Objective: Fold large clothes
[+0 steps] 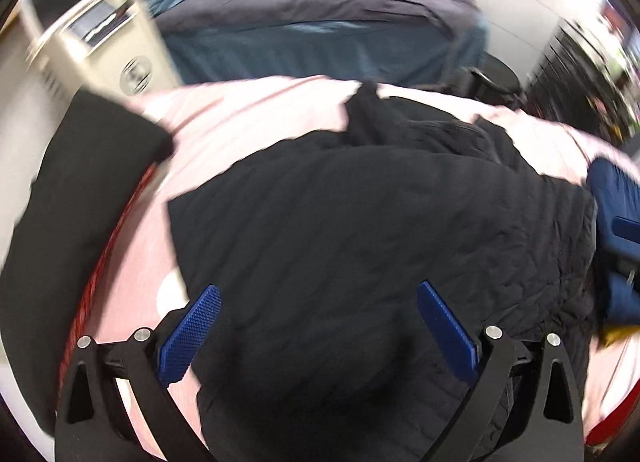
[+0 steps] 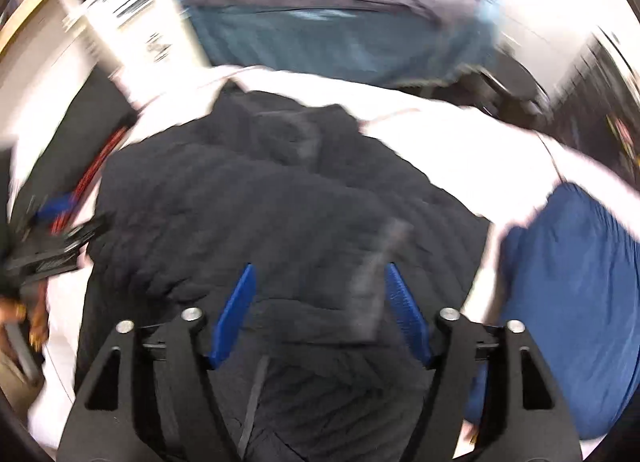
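so the big quilted jacket is plain black, faint stitched ridges running across it, no print, and there's a greyish strip on it in the right wrist view. It lies on a pale pink sheet that blows out nearly white for the right wrist camera. Left tongs and right tongs both have bright blue textured pads on black frames with silver bolts. A royal blue garment sits at the right, a red striped edge at the left, and blurry teal and slate-purple bedding behind
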Demonstrator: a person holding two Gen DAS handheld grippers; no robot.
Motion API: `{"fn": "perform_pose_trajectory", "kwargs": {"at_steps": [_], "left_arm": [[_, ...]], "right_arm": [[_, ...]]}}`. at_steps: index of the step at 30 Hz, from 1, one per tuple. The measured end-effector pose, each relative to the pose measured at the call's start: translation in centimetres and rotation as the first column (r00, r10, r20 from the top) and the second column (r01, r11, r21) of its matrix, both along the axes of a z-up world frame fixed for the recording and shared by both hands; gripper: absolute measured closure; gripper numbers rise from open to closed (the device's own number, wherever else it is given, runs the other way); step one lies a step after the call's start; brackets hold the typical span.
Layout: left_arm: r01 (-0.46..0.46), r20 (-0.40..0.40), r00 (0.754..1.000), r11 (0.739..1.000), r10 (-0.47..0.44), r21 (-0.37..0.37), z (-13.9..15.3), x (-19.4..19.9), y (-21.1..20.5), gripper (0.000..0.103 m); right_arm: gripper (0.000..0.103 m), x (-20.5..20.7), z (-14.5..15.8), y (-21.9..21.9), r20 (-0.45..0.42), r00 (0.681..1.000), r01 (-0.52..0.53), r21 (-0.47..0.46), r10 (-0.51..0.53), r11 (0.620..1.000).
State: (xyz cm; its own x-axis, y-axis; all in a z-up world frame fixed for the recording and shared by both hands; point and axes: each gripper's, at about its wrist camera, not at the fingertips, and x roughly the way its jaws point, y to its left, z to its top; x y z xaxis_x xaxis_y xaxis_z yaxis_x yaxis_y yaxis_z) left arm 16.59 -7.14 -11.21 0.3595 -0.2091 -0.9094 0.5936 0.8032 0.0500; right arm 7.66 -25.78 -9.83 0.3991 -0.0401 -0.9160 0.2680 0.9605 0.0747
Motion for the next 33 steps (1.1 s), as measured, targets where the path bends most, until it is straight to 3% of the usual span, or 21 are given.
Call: {"fn": "perform_pose_trajectory", "kwargs": {"at_steps": [3,7,12,16,20,27,33], "left_arm": [[0.039,-0.009,0.999,0.999,-0.039,0.032,-1.6,0.4,-2.0,0.006],[-0.011,-0.100,0.995,0.997,0.018,0.070,-5.1,3.0,-2.4,0.005],[-0.063,-0.242,0.967,0.994,0.082,0.086,-9.2,5.9,-2.0,0.005],[-0.051,-0.263,0.961,0.988,0.088,0.145,-11.4,7.0,-3.4,0.004],[-0.061,-0.290,0.951,0.982,0.112,0.178,-12.8,8.1,-4.5,0.004],[-0.046,-0.315,0.944,0.984,0.099,0.171,-13.6,9.3,-4.9,0.003],[-0.067,-0.259,0.961,0.990,0.098,0.127,-13.4,8.2,-3.6,0.004]], "right_arm": [[0.033,1.9,-3.0,2.3,-0.103,0.993,-0.071,-0.057,0.065,0.996],[0.033,3.0,-7.8,1.5,-0.222,0.975,-0.042,-0.066,0.026,0.997],[0.029,4.1,-11.5,-0.4,-0.291,0.957,-0.009,-0.008,0.007,1.000],[0.026,5.7,-13.8,-0.3,-0.344,0.939,-0.021,-0.029,0.010,0.999],[0.025,6.9,-14.7,-0.7,-0.387,0.922,-0.010,-0.024,0.000,1.000],[0.024,8.5,-15.2,-1.4,-0.408,0.912,0.039,-0.023,-0.045,0.999],[0.024,7.5,-14.8,-1.3,-0.331,0.940,0.063,-0.055,-0.078,0.996]]}}
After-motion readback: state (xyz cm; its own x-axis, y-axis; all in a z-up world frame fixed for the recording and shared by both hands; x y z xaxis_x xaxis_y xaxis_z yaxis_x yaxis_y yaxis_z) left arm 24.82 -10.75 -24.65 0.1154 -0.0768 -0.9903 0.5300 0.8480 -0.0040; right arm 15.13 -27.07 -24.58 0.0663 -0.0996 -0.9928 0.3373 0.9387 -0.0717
